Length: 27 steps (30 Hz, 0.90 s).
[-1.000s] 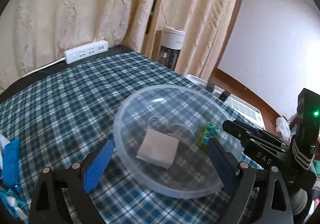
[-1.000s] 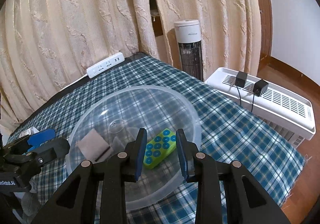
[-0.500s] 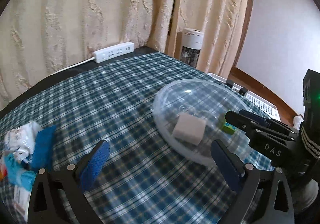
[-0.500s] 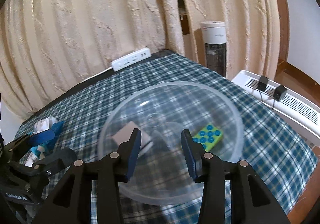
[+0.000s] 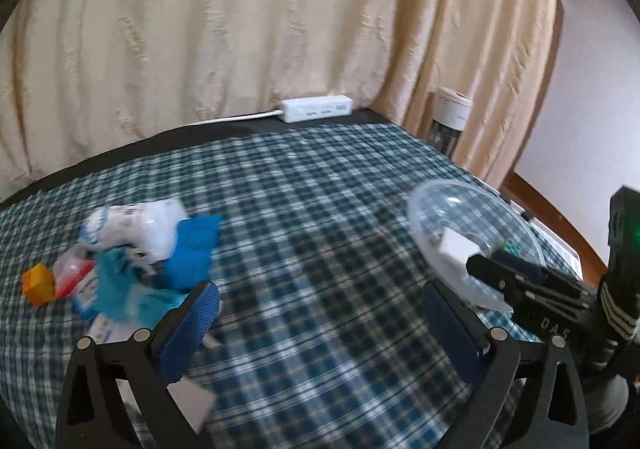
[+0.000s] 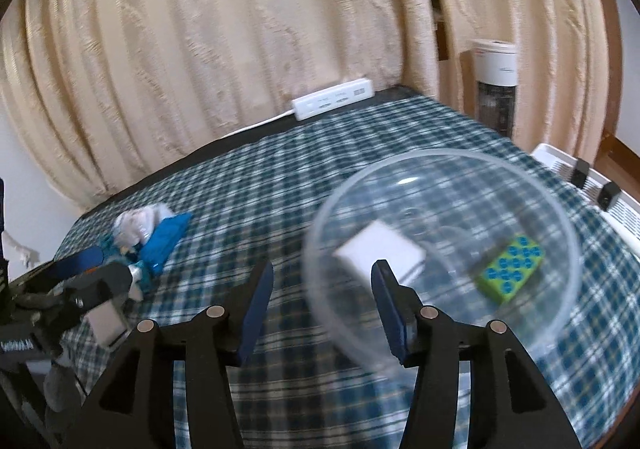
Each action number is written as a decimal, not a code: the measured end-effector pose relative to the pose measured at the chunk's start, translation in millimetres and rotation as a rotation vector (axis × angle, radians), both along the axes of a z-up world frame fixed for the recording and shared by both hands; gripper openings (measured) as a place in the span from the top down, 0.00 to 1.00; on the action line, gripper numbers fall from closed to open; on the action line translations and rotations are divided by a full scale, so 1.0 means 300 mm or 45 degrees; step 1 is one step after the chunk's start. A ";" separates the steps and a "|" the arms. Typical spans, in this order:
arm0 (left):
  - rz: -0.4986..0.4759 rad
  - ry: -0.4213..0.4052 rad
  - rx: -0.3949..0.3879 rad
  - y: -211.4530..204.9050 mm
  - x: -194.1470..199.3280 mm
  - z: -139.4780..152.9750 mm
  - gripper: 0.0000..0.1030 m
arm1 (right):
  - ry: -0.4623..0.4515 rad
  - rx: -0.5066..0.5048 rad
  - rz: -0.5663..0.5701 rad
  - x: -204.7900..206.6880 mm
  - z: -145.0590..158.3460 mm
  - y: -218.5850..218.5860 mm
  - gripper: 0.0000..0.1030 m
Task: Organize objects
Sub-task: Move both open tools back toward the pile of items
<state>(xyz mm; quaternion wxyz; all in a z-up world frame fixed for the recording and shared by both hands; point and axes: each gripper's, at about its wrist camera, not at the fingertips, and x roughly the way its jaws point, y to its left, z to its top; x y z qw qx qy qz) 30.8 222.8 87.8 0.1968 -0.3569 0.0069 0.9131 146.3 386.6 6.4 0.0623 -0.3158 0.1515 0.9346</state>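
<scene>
You are holding left gripper (image 5: 320,325) fully spread, empty; right gripper (image 6: 322,301) opening, empty. Loose packets (image 5: 136,249) lying left of bowl (image 6: 440,249): light, crinkly, slippery. Pinch mid-body.

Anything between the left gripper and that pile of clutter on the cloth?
Nothing visible. The left gripper is open and empty, and only bare checked cloth lies between it and the pile. The bowl sits off to the other side.
</scene>
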 end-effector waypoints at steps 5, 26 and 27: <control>0.103 0.034 -0.009 -0.109 0.001 0.013 0.00 | -0.007 -0.024 0.100 -0.027 -0.005 -0.087 0.48; 0.502 -0.015 0.015 -0.569 -0.004 -0.077 0.00 | -0.090 -0.032 0.523 -0.131 -0.042 -0.527 0.40; 0.504 -0.019 0.019 -0.576 -0.003 -0.083 0.00 | -0.098 -0.030 0.535 -0.142 -0.047 -0.543 0.40</control>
